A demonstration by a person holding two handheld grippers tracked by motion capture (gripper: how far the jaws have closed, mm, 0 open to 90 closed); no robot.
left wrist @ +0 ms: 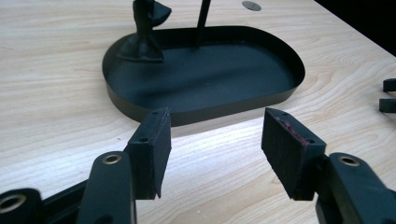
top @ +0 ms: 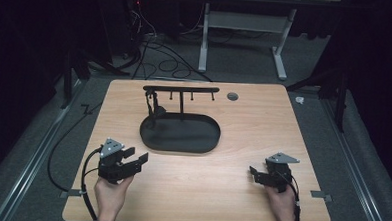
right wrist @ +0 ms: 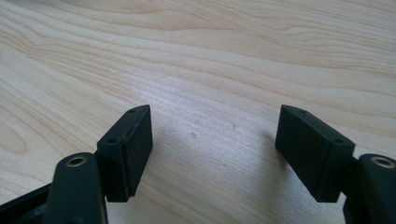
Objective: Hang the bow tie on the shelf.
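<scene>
We see the left gripper (top: 138, 159) low over the near left part of the wooden table (top: 263, 123), its two black jaws spread wide with nothing between them. In the left gripper view its pads (left wrist: 156, 149) frame bare wood, and just beyond them lies the near wall of a black oval tray (left wrist: 224, 109). The left hand (top: 110, 194) grips the tool from below, a cable (top: 83, 175) looping off toward the table's edge.

We find the right gripper (top: 254, 172) well apart from it, near the right front corner, held by the right hand (top: 282, 204). Its jaws too stand apart and empty; the right gripper view shows only pale wood grain between the pads (right wrist: 133, 149).

The tray sits near the middle of the table, a little toward the far side, closer to the left gripper than to the right. From it rises a thin black stand (top: 181, 101) carrying a crossbar with small hooks. A small dark object (left wrist: 144, 32) stands at the tray's left end, by the stand; we cannot tell what it is.

Farther back, a round grey cap (top: 232, 96) is set into the tabletop. Beyond the table, cables (top: 161, 59) trail across the grey floor beside a white desk frame (top: 247, 37).
</scene>
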